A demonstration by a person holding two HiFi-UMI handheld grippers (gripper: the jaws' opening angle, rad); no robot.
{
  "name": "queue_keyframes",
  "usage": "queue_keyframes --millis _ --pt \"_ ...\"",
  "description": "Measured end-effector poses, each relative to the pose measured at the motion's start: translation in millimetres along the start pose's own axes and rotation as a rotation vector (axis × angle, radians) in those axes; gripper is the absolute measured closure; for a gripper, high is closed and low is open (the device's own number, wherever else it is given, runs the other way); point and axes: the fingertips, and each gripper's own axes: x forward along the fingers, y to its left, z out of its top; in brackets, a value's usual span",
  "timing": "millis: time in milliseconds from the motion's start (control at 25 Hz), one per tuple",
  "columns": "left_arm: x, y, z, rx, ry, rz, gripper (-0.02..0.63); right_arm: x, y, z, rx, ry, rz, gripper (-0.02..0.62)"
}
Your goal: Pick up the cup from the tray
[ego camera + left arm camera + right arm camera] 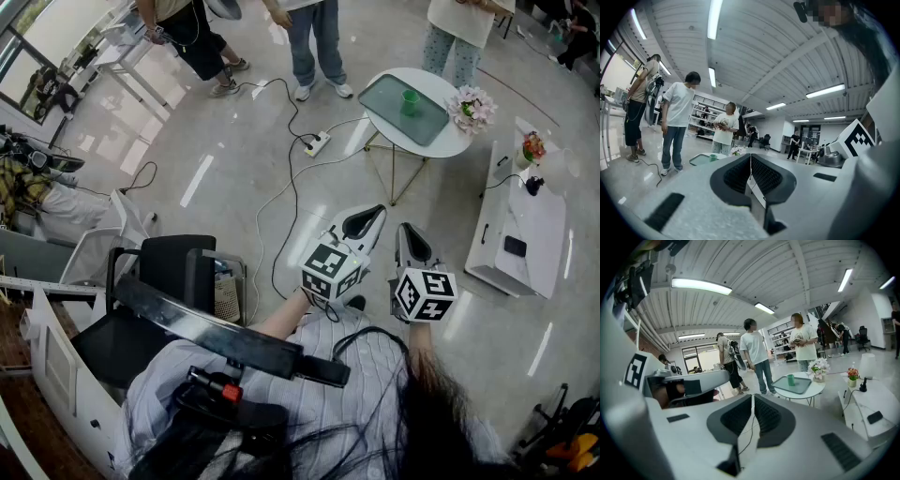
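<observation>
On the round white tabletop (457,141), the green cup (410,102) stands upright on the grey-green tray (427,127), with a bunch of pink flowers (472,108) just beside the tray. Well short of that tabletop, over the glossy floor (234,169), the left gripper (375,214) and right gripper (405,230) are held side by side, pointing toward it. Both sets of fingers (736,176) (771,418) are closed together with nothing between them.

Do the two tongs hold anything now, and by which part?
Nothing is held. The left tongs and the right tongs are both shut and empty; the cup stands on the tray.
</observation>
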Motion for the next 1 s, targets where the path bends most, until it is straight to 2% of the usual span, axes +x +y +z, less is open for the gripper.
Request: queue_keyframes --millis 280,520,1000 --pt "-9.8 3.2 -4.1 -0.007 0.0 0.023 0.591 -2.8 3.8 -3.8 0.012 -0.003 0.004 0.555" --pt "-4.0 -4.4 -8.0 -0.008 -0.002 0.036 0.591 -13.8 -10.8 -1.7 0.026 -0.032 -0.012 0.555" --pt "9.4 -1.4 -12.8 -0.006 0.015 0.045 0.591 -5.4 -26.7 -7.9 0.047 -0.01 -0.009 0.555"
